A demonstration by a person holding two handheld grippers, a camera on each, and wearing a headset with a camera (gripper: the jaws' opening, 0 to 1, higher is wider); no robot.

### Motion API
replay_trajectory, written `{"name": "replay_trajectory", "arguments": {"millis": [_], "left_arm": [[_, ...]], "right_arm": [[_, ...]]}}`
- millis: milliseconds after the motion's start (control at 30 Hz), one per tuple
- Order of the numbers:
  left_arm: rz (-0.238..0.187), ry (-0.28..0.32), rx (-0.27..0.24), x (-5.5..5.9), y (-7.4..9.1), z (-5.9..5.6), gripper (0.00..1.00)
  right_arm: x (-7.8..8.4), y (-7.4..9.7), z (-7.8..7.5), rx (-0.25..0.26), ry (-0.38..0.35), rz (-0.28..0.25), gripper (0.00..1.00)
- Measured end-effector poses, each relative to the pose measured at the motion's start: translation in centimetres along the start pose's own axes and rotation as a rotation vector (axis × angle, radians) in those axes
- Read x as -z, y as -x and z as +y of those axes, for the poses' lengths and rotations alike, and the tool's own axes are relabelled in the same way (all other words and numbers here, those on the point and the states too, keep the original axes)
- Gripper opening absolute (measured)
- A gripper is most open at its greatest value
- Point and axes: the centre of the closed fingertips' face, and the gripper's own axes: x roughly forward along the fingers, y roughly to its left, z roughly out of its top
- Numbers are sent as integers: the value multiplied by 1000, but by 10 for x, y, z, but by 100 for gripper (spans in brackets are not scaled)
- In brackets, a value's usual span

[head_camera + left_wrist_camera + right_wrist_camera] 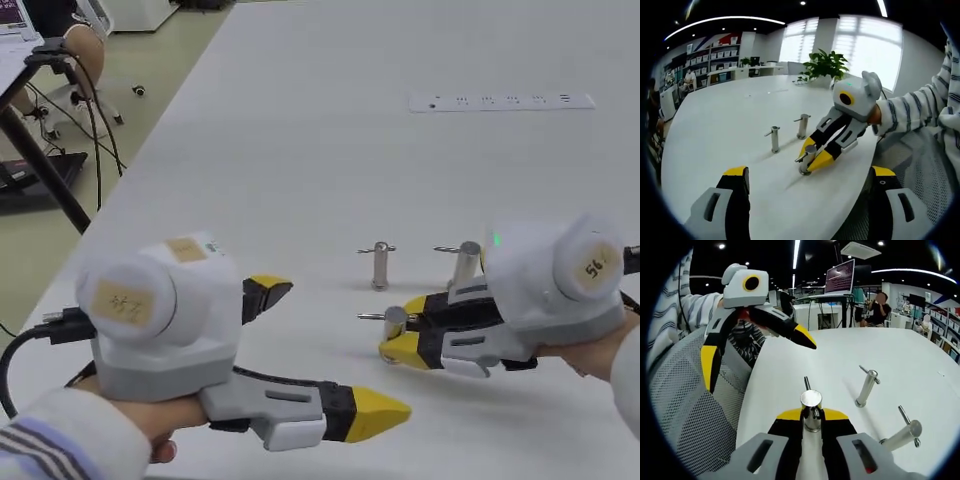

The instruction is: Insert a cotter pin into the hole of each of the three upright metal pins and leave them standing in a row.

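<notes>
**A:** Which step is this?

**B:** The last, I think. The right yellow-tipped gripper [811,416] pinches the third short silver metal pin [811,405] on the white table [300,150]. Its thin cotter pin [370,317] is through.

**A:** And the left yellow-tipped gripper [336,348]?

**B:** Its jaws are spread and hold nothing. The next move should be to release the third pin gently, upright, in line with the other two pins [380,266] [465,264].
</notes>
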Motion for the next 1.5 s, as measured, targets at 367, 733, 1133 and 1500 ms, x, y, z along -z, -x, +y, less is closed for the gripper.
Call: {"name": "replay_trajectory", "arguments": {"millis": [367, 733, 1133, 1500], "left_arm": [[28, -14, 21, 0, -4, -8, 99], [39, -18, 29, 2, -5, -11, 99], [38, -4, 27, 3, -4, -10, 99], [73, -16, 24, 5, -1, -9, 99]], "right_arm": [[3, 7, 11, -26, 2, 5, 8], [6, 40, 19, -44, 3, -7, 8], [25, 89, -13, 59, -26, -3, 8], [41, 117, -46, 116, -38, 4, 8]]}}
